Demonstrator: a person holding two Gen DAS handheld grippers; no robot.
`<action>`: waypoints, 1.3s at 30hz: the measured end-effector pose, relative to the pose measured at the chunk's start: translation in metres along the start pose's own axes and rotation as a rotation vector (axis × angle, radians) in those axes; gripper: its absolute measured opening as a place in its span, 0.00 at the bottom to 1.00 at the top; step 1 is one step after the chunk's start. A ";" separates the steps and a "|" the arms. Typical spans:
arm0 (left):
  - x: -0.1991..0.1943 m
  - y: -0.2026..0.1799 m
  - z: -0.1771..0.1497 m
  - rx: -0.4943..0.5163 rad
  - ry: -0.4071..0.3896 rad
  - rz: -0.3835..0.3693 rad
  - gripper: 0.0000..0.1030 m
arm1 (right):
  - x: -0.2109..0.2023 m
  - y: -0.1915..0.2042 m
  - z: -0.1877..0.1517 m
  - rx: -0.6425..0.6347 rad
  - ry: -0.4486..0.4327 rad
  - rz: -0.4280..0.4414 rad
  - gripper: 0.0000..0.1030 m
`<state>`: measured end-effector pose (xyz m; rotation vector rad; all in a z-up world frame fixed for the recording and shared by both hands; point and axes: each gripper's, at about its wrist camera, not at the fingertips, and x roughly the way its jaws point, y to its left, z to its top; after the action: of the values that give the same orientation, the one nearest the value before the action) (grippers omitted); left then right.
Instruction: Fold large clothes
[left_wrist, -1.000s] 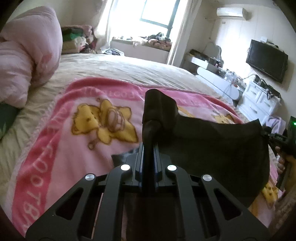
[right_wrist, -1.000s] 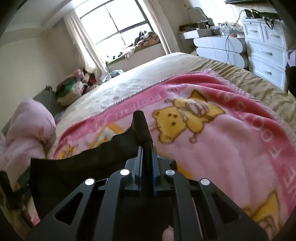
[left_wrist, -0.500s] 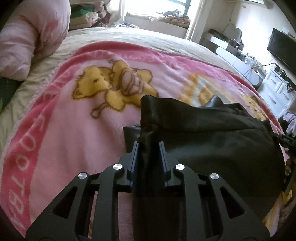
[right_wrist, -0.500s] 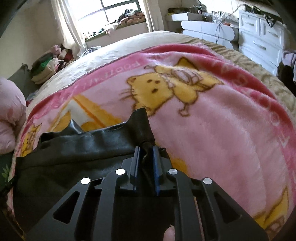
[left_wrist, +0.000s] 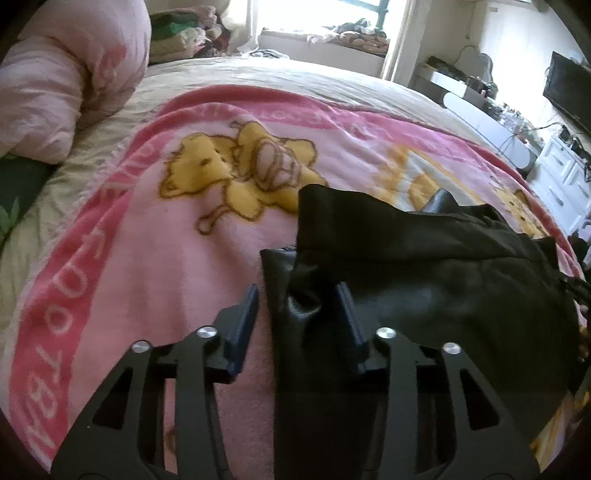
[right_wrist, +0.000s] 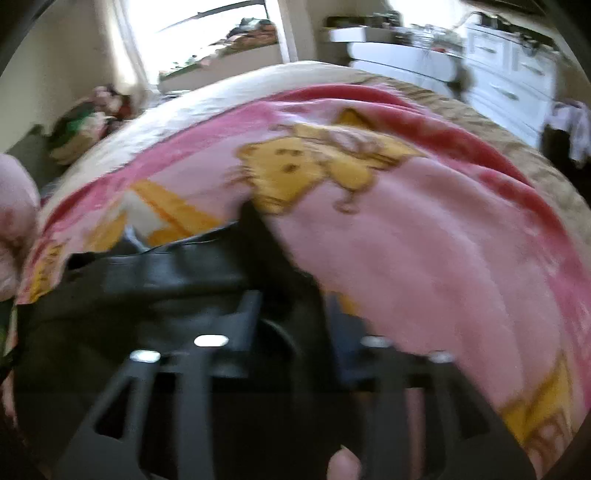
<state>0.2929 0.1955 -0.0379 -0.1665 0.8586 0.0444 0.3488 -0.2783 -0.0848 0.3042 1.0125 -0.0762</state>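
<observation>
Letting go, both claws are opening over a black, leather-look garment (left_wrist: 424, 288) lying on the pink cartoon-bear blanket (left_wrist: 147, 258) on the bed. Left claw (left_wrist: 299, 314) and right claw (right_wrist: 291, 314) straddle its corners – withdrawing could snag and undo the fold.

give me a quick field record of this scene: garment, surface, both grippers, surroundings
garment: black, leather-like folded garment, lying on the blanket
surface: pink fleece blanket with yellow cartoon bears spread over a beige bed cover
left gripper: jaws opening, a corner of the garment between them, pads not pressing on it
right gripper: jaws opening, garment edge between them; view blurred
surroundings: pink rolled quilt at the bed's far left, white drawer unit, bright window
fold status: garment doubled over, being released
</observation>
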 end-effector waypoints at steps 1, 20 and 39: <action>-0.002 0.001 0.000 -0.004 0.001 0.005 0.44 | -0.002 -0.005 -0.001 0.026 0.009 0.023 0.55; -0.087 -0.030 -0.026 0.038 -0.047 -0.042 0.91 | -0.134 0.050 -0.086 -0.331 -0.095 0.189 0.59; -0.074 -0.069 -0.098 0.161 0.074 -0.010 0.91 | -0.095 0.092 -0.146 -0.439 0.092 0.194 0.60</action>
<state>0.1788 0.1140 -0.0359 -0.0213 0.9315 -0.0405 0.1970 -0.1557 -0.0562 0.0029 1.0570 0.3351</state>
